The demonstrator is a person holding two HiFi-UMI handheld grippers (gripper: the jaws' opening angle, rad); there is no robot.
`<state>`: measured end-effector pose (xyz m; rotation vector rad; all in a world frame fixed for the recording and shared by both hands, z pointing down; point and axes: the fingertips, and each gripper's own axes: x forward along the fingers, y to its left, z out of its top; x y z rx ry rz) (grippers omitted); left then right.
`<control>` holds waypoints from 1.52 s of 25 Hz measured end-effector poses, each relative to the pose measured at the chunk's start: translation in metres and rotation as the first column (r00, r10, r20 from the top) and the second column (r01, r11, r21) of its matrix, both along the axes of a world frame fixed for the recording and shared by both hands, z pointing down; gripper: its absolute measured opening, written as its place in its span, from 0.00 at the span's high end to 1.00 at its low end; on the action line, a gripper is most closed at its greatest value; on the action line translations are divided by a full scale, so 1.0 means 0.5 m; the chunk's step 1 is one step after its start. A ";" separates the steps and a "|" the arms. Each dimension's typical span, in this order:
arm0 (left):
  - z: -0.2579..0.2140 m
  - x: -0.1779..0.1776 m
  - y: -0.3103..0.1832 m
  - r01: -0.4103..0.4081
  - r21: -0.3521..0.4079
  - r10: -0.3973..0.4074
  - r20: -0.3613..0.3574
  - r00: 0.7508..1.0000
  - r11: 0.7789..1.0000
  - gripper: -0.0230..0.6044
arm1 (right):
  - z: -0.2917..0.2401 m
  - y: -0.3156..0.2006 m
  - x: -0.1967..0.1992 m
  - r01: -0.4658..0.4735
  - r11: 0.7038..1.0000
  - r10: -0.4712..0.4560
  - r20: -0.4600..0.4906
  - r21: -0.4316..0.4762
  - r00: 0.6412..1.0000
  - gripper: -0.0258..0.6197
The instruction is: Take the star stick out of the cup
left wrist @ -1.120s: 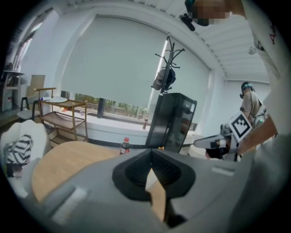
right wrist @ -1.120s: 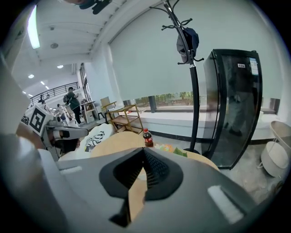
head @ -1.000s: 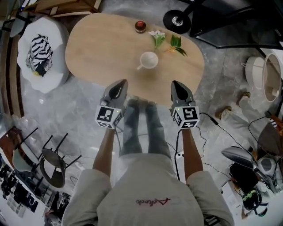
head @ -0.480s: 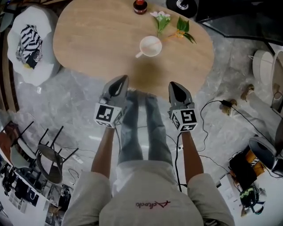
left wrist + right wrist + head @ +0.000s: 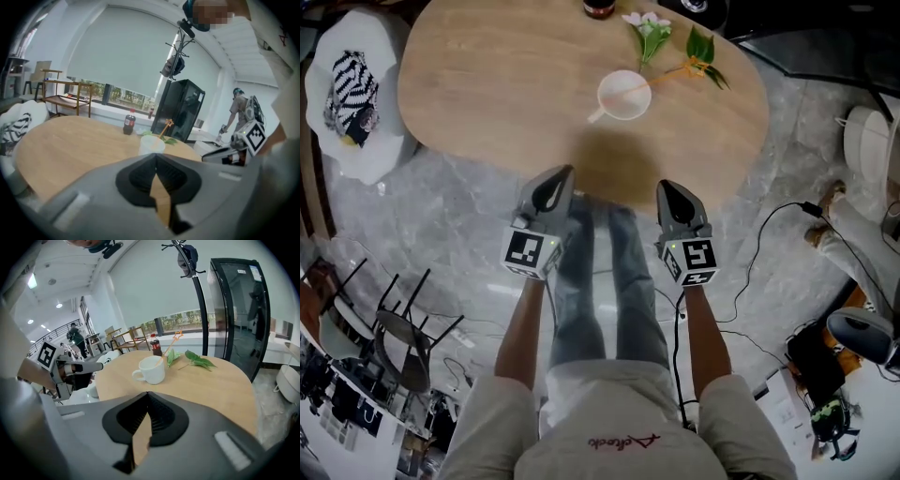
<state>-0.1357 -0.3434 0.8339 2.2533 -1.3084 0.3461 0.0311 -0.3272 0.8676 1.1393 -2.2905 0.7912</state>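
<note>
Compared with a second ago, the oval wooden table (image 5: 487, 84) sits higher in the head view. Its cola bottle (image 5: 599, 8) is now cut by the upper frame edge, while you hold your left gripper (image 5: 555, 174) and right gripper (image 5: 667, 186) side by side at the table's near edge. Both grippers have their jaws closed tip to tip with nothing between them. The star stick (image 5: 169, 346) stands tilted in the white cup (image 5: 624, 95), which rests right of the tabletop's middle, with the flower sprig (image 5: 645, 26) and the leafy sprig (image 5: 705, 49) lying between the cup and the far edge.
</note>
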 end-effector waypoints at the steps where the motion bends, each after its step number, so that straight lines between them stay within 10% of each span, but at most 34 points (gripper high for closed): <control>1: 0.006 -0.001 0.003 0.003 -0.002 -0.003 0.000 1.000 1.000 0.97 | 0.004 0.002 -0.001 0.001 1.000 -0.001 0.000 -0.002 1.000 0.96; 34: 0.056 0.014 -0.194 -0.011 0.086 0.011 -0.005 1.000 0.996 0.97 | 0.010 -0.346 -0.056 -0.093 0.981 0.074 0.110 0.173 0.991 0.95; 38: 0.055 0.013 -0.199 -0.015 0.095 0.015 -0.005 1.000 0.995 0.97 | 0.021 -0.355 -0.068 -0.079 0.985 0.055 0.150 0.156 0.987 0.70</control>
